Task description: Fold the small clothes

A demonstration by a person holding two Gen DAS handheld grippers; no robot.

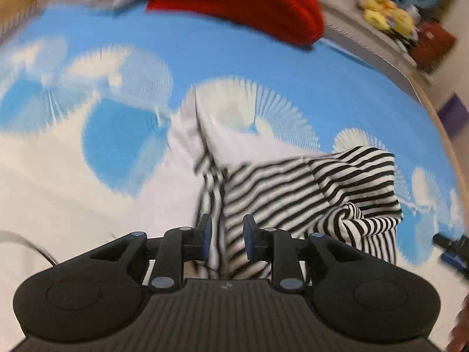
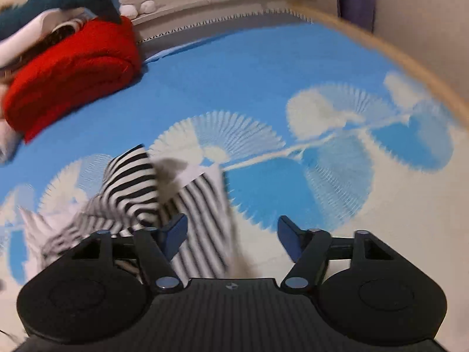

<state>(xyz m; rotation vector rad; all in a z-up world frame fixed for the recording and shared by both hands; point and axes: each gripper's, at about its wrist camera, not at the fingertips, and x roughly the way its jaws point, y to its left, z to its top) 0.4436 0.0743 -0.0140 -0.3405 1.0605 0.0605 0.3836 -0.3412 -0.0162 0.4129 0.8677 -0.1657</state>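
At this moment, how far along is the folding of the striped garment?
Done: nothing neatly folded; the striped garment lies bunched on the cloud-print bedspread. In hand: fabric sits between the left hand-held gripper jaws, grip unclear; the right hand-held gripper is open. Left: flattening and folding.

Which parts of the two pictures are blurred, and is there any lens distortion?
Left wrist view: motion blur smears the striped garment and the cloud-print bedcover. Right wrist view: the garment is blurred too; the fisheye lens bends the wooden bed edge.
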